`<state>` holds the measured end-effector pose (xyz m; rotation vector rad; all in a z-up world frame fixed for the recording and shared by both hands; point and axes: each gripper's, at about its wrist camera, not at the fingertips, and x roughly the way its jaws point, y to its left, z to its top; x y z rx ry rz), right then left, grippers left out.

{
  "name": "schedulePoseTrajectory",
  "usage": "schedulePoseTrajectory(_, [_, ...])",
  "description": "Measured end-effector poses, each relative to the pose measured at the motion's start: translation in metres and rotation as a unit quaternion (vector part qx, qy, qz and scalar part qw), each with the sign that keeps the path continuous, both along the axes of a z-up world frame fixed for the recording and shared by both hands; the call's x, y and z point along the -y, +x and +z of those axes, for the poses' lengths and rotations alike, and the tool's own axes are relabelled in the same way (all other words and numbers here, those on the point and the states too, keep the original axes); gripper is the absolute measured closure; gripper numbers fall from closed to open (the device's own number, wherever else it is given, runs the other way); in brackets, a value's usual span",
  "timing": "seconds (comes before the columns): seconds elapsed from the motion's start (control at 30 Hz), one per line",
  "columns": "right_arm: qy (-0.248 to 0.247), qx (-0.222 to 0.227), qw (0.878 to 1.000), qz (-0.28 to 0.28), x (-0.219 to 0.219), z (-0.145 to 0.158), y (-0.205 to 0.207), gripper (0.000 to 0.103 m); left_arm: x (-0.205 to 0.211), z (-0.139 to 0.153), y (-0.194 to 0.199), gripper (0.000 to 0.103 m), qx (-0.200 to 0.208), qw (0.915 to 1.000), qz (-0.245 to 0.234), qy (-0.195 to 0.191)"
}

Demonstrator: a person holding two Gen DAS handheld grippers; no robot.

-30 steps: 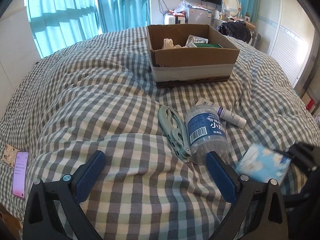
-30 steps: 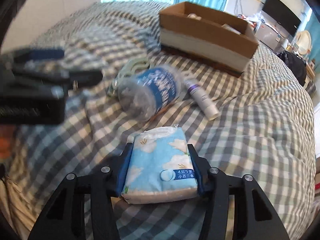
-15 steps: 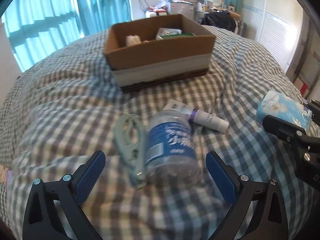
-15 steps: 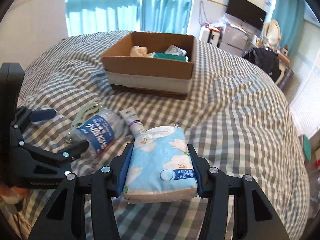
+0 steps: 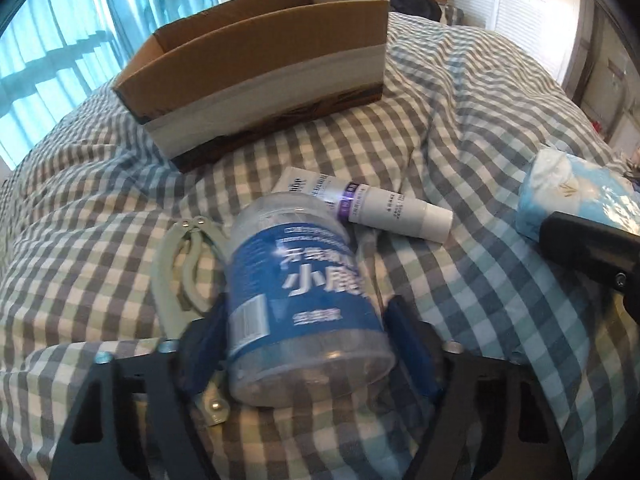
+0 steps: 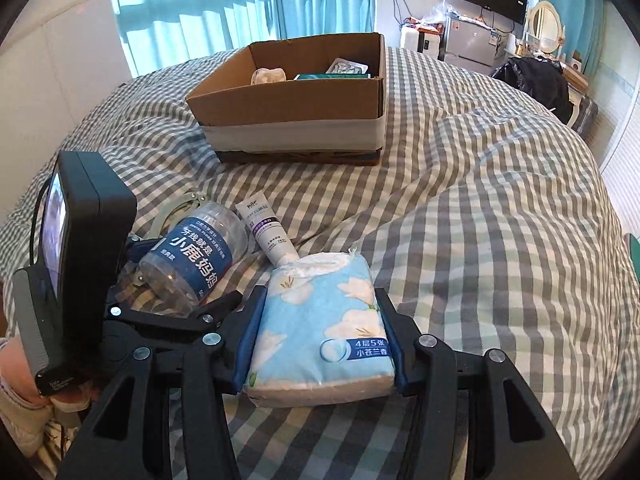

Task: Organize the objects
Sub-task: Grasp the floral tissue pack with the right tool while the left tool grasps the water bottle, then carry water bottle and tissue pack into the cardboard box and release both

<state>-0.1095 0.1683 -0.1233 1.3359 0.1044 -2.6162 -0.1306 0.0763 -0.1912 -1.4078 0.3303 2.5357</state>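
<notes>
My left gripper [image 5: 306, 332] is shut on a clear jar with a blue label [image 5: 304, 296], which lies on the checked bedspread; the jar also shows in the right wrist view [image 6: 194, 256]. My right gripper [image 6: 320, 344] is shut on a blue tissue pack [image 6: 322, 332] and holds it above the bed, to the right of the jar; the pack also shows in the left wrist view [image 5: 576, 200]. A pale green clip tool [image 5: 176, 268] lies left of the jar. A white tube [image 5: 372, 206] lies just behind it. A cardboard box [image 6: 296, 120] holding several items stands farther back.
The checked bedspread [image 6: 500, 200] is rumpled with folds to the right of the box. Teal curtains [image 6: 208, 12] hang behind the bed. A fridge [image 6: 472, 44], a mirror and a black bag [image 6: 536, 80] stand at the back right.
My left gripper has moved forward and closed around the jar, which it had been approaching open. My right gripper still holds the tissue pack and has turned to face the box.
</notes>
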Motion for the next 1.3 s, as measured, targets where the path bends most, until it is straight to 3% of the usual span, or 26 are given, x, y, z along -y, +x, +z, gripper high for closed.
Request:
schedulePoseTrajectory(0.17, [0.008, -0.014, 1.0, -0.007, 0.001, 0.008, 0.007, 0.052, 0.009, 0.012, 0.01, 0.036, 0.005, 0.9998, 0.003, 0.02])
schedulePoseTrajectory(0.87, [0.016, -0.074, 0.997, 0.004, 0.021, 0.069, 0.049, 0.052, 0.051, 0.119, 0.074, 0.039, -0.093, 0.9921, 0.02, 0.082])
schedulePoseTrajectory(1.0, [-0.013, -0.102, 0.994, 0.021, 0.023, 0.102, 0.061, 0.052, 0.058, 0.148, 0.082, 0.039, -0.112, 0.989, 0.02, 0.094])
schedulePoseTrajectory(1.3, [-0.004, -0.184, 0.982, 0.047, 0.034, 0.181, 0.049, 0.052, 0.074, 0.223, 0.065, 0.039, -0.17, 0.9769, 0.012, 0.129])
